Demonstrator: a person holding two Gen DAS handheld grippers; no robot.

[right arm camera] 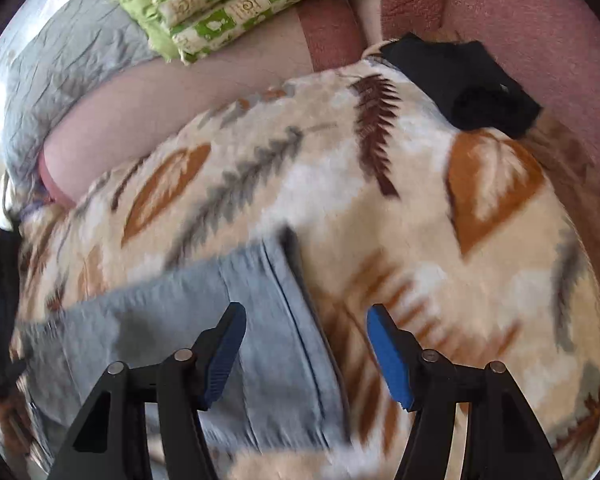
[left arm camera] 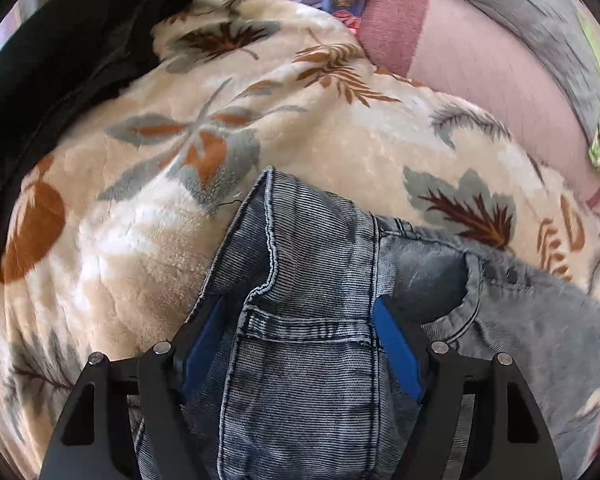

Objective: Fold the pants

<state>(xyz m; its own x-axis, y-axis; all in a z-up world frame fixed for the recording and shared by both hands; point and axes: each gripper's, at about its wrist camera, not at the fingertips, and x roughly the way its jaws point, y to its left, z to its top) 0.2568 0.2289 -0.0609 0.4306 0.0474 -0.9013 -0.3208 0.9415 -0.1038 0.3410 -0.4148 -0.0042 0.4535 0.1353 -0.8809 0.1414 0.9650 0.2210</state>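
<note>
Light blue jeans [left arm camera: 312,264] lie on a leaf-patterned fleece blanket [left arm camera: 140,240]. A folded part near the waistband, with a belt loop and a pocket edge, fills the space between the blue pads of my left gripper [left arm camera: 300,304]. Those jaws stand wide and do not squeeze the denim. In the right wrist view the jeans [right arm camera: 180,320] appear blurred, their hemmed edge running under my right gripper [right arm camera: 306,312]. That gripper hovers open, with its left finger [right arm camera: 224,344] over the denim and its right finger [right arm camera: 388,356] over the blanket [right arm camera: 420,208]. Nothing is held in it.
A black garment [left arm camera: 52,64] lies at the blanket's far left. A smaller black cloth [right arm camera: 480,84] rests at its far corner. Folded green-patterned bedding [right arm camera: 228,0] and a grey quilt [right arm camera: 60,80] sit beyond, on the pink mattress [left arm camera: 480,60].
</note>
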